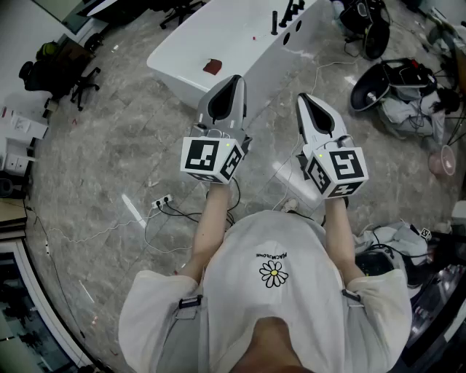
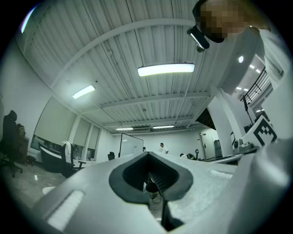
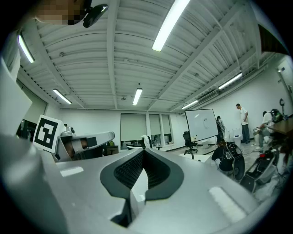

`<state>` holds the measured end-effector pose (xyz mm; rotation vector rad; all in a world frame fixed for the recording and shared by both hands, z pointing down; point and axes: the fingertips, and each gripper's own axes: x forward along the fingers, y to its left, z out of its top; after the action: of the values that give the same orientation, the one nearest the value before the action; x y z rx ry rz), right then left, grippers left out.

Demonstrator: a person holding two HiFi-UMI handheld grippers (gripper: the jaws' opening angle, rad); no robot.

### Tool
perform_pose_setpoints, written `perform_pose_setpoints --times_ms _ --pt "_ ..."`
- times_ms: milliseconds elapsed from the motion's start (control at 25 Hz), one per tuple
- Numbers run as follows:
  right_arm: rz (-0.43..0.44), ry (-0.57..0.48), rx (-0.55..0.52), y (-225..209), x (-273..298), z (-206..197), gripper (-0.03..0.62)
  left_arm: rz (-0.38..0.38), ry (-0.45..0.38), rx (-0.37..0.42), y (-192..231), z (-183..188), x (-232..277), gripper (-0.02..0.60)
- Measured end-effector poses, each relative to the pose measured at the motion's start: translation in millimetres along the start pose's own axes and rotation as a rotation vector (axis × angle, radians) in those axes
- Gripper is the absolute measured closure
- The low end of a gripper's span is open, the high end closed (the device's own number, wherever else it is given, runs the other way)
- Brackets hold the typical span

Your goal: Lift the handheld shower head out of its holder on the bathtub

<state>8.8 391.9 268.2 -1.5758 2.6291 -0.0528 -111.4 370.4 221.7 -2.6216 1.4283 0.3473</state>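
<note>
The white bathtub stands on the marble floor, well ahead of both grippers. Small black fittings rise from its far rim; which of them is the handheld shower head I cannot tell at this size. A small red thing lies inside the tub. My left gripper and right gripper are held side by side in front of the person's chest, far from the tub. The left gripper has its tips together with nothing between them. The right gripper is likewise shut and holds nothing.
Cables and a power strip trail over the floor by the person's feet. A white box lies under the right gripper. Bags and clothes pile up at the right, office chairs at the left. People stand far off by a whiteboard.
</note>
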Motion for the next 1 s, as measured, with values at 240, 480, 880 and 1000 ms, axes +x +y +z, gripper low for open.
perform_pose_setpoints --times_ms 240,480,880,1000 --pt "-0.025 0.003 0.007 -16 4 -2 0.571 -0.001 0.013 -0.008 4 -8 9 0.581" --pt "0.000 0.002 0.026 -29 10 -8 0.571 -0.013 0.028 -0.017 -2 -22 27 0.581" --pt "0.000 -0.023 0.121 -80 -1 -19 0.569 -0.009 0.054 -0.060 -19 -56 64 0.581" --pt "0.013 -0.007 0.136 -97 0 -27 0.547 -0.030 0.065 -0.067 -34 -70 78 0.581"
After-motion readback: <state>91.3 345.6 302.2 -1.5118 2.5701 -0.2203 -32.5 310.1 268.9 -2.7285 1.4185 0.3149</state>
